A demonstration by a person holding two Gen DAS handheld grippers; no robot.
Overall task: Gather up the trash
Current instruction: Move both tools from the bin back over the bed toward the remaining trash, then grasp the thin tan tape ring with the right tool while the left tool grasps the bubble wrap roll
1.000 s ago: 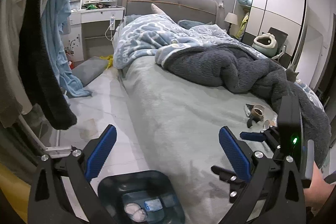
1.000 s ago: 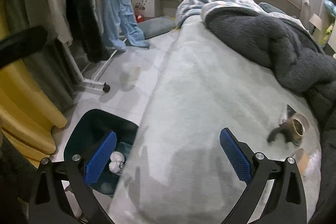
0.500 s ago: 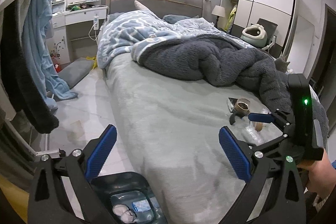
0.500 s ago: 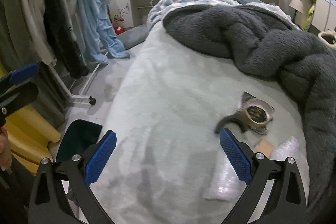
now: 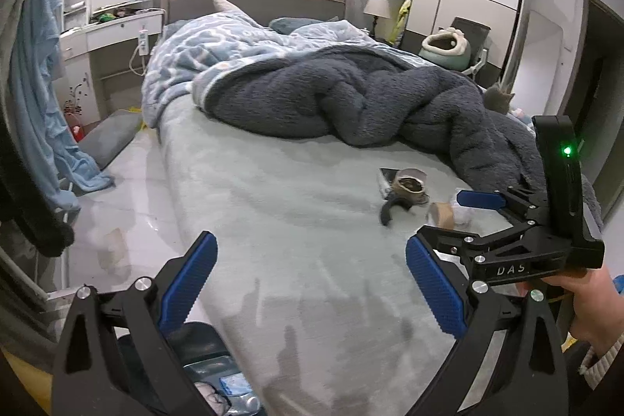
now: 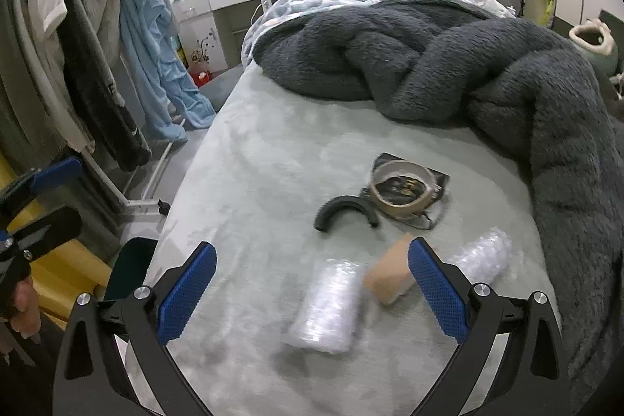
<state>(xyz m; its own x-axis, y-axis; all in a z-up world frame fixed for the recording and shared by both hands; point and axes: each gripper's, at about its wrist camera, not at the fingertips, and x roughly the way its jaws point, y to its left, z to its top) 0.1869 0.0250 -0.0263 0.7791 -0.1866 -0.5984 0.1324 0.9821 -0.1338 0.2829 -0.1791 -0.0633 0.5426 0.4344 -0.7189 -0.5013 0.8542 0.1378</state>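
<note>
Right gripper (image 6: 312, 293) spread wide, empty, low centre of its frame over the grey-green bed sheet (image 6: 265, 158); between its fingers a roll of bubble wrap (image 6: 325, 305), a tan cardboard piece (image 6: 388, 277) beside it, second clear plastic wad (image 6: 481, 256) further right. Tape roll (image 6: 401, 192) and black curved strip (image 6: 343, 211) mid-frame. Left gripper (image 5: 312, 289) also wide, empty; dark trash bin (image 5: 212, 373) lower left, wrappers inside.

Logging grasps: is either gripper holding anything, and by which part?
Nothing is held. Left gripper and right gripper are both open over the bed.
</note>
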